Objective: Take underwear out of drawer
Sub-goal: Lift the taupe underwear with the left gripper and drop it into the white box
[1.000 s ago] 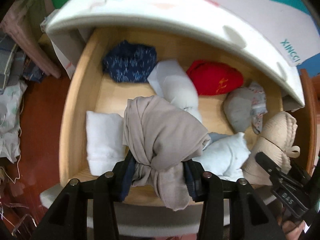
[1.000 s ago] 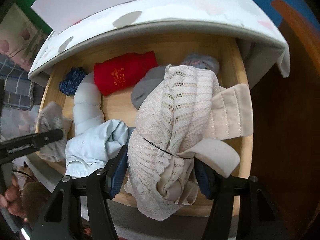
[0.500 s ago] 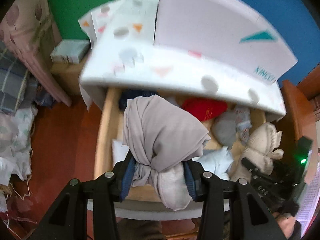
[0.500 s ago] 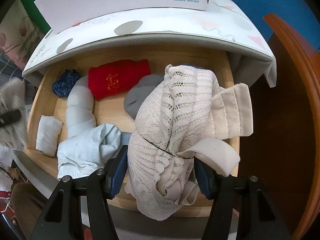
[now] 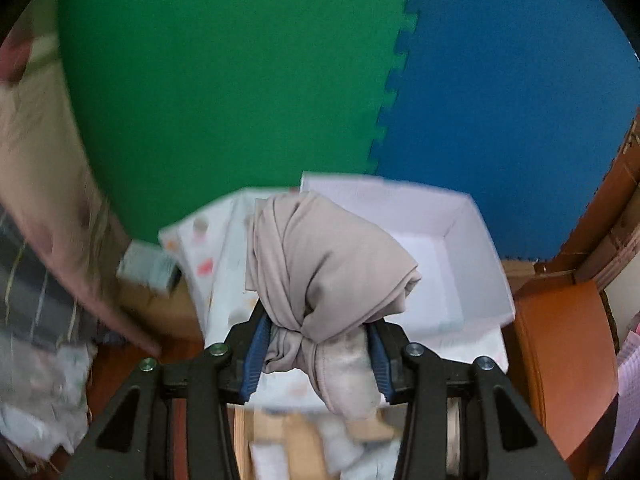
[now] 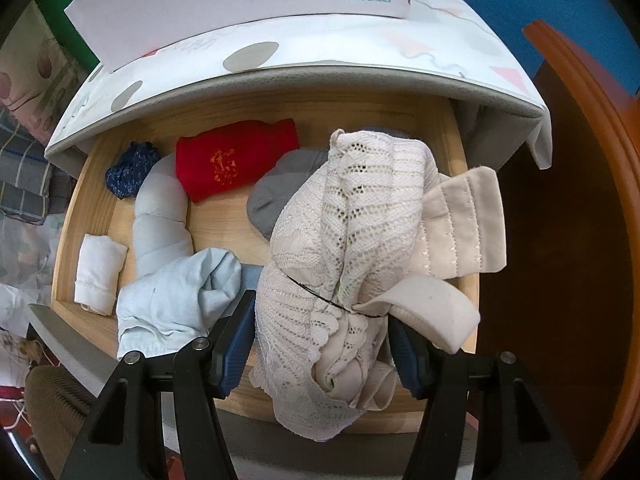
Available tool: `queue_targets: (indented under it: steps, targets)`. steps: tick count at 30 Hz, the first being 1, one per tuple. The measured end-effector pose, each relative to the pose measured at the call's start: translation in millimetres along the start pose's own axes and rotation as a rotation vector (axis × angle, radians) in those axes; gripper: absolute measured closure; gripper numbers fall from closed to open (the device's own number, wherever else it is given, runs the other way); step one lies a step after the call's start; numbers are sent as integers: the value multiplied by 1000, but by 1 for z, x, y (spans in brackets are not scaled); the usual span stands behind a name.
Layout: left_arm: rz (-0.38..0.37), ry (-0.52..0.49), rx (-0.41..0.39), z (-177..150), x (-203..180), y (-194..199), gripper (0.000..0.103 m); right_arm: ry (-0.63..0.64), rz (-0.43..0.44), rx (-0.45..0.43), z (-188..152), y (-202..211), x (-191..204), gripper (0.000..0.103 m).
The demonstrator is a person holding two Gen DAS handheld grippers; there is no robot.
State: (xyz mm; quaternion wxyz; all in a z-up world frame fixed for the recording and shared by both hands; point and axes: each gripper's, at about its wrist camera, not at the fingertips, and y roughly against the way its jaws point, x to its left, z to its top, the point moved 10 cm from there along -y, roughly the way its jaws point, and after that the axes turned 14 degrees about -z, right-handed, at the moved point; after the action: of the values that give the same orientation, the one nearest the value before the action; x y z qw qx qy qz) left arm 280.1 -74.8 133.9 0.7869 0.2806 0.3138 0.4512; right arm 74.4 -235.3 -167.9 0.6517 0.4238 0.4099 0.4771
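The left gripper is clamped on a beige underwear bundle before an open white box, while the right gripper, over the wooden drawer, pinches cream lace underwear below the box printed "XINCCI VOGUE SHOES".

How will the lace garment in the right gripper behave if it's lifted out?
Probably floppy: the lace garment bunches and droops around the right gripper. Likely light, being openwork knit. Its loose padded flap may dangle and snag the drawer.
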Motion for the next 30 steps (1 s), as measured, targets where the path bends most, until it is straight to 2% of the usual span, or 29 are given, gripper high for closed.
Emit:
queue_targets:
  steps: [3,6,10,15,22,26,30]
  targets:
    - [-14,-51,22,25,-8,-28,58,-14,6,1,0,1,-4,45]
    - [-32,-57,78,31,-10,-63,58,-25,12,3,0,1,-6,45]
    - [-38,-40,155,23,-7,-117,58,-32,31,9,-1,0,-7,45]
    - [-29,16,231,0,7,-159,58,-29,48,20,-2,-1,-6,45]
    - [-15,54,310,-35,17,-176,58,-47,68,24,-1,-1,-5,45]
    - [44,28,321,-48,20,-171,58,-46,68,18,-1,1,-4,45]
    - [63,29,325,-56,22,-166,58,-44,69,18,-1,1,-4,45]
